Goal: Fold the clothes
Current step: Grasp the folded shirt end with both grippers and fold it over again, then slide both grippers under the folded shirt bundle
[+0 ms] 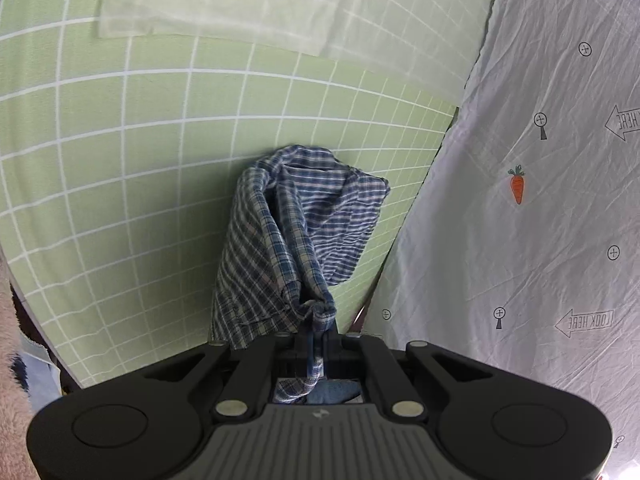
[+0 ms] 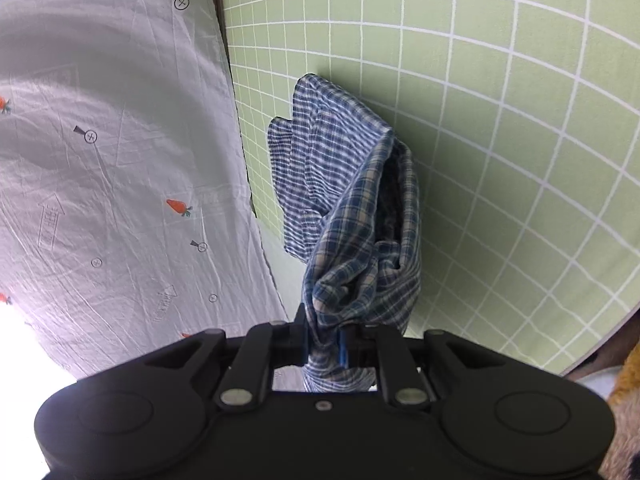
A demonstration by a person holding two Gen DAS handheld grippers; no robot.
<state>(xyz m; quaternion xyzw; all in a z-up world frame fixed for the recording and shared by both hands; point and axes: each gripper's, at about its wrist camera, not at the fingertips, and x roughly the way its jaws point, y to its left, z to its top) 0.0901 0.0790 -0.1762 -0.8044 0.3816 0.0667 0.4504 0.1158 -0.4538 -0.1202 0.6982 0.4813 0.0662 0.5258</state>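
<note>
The left gripper (image 1: 314,340) had its jaws clenched on a bunched edge of the blue plaid garment (image 1: 288,240), and the right gripper (image 2: 326,340) pinched another bunch. It hung over the green gridded tabletop (image 1: 120,160), beside a white printed sheet (image 1: 540,220).

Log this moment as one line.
left gripper: shut on plaid garment | right gripper: shut on plaid garment | garment hangs bunched over green grid mat

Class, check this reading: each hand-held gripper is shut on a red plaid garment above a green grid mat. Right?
Not quite. The plaid garment is blue, not red, as the left wrist view shows. The left hand-held gripper and right hand-held gripper do clamp it above the green grid mat.
</note>
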